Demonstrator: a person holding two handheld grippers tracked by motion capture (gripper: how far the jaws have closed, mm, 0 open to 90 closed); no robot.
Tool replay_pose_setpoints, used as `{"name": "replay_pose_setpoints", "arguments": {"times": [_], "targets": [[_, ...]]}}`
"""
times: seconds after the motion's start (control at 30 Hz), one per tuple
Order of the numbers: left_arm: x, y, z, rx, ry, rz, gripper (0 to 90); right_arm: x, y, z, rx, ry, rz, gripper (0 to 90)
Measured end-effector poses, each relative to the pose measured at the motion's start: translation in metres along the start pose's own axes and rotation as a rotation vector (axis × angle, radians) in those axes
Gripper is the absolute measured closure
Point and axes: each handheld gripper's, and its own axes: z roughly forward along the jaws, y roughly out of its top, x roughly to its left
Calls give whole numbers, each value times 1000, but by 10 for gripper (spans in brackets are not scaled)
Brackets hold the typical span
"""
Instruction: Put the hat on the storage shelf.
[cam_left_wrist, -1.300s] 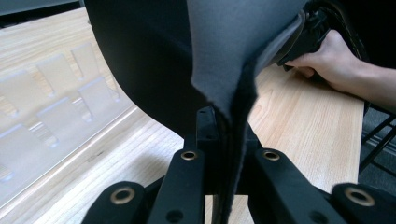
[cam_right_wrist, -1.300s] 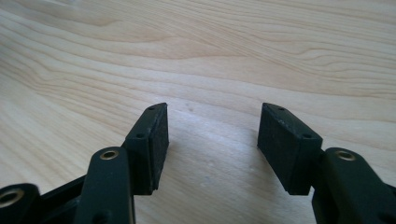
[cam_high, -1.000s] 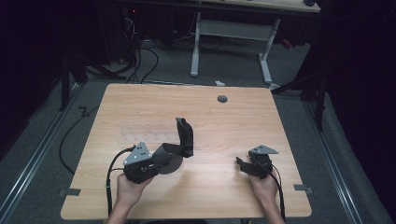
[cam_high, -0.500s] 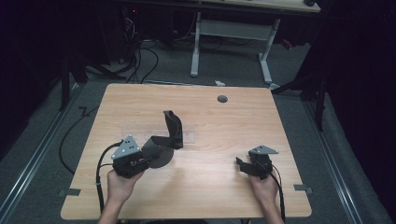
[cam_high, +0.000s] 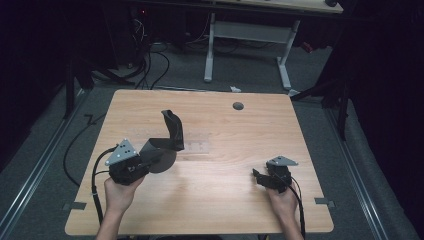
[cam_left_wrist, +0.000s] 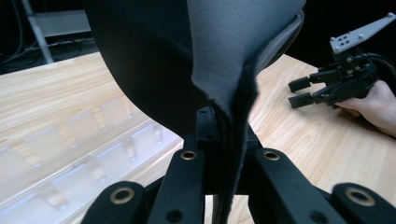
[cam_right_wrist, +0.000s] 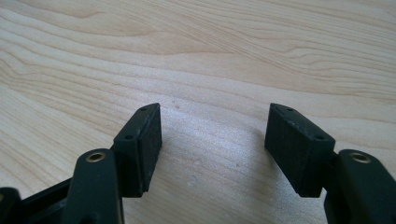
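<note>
So the left gripper (cam_high: 150, 159) is sitting over the near-left part of the wooden table (cam_high: 225, 125), and its jaws are clamping tight on a dark floppy thing (cam_high: 167, 142). It looks like a piece of dark grey fabric or soft rubber. Honestly I can't tell exactly what it is. In the high view one rounded part of it is hanging right at the jaws, while a narrower strip is sticking up and leaning toward the far side.

From the left gripper view the same dark floppy thing (cam_left_wrist: 196, 60) is rising straight out from between the jaws, and the pinched edge is folding together right where the pads are meeting. Just beyond it, a clear plastic tray (cam_left_wrist: 79, 144) with little compartments is lying flat on the table. In the high view that tray (cam_high: 197, 146) is showing up faintly just right of the held piece.

The right gripper (cam_high: 261, 177) is resting over the near-right part of the table, well apart from the left one. Its jaws are standing wide open with bare wood between the pads (cam_right_wrist: 150, 140), gripping nothing.
</note>
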Motion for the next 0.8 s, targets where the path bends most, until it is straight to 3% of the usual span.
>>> {"name": "replay_pose_setpoints", "arguments": {"times": [0.1,0.37,0.8], "targets": [[3,4,-3,-18,10,-5,860,0,0,0,1,1,0,368],[9,10,-9,-46,50,28,859,0,0,0,1,1,1,367],[23,24,-17,-76,100,28,859,0,0,0,0,0,2,367]]}}
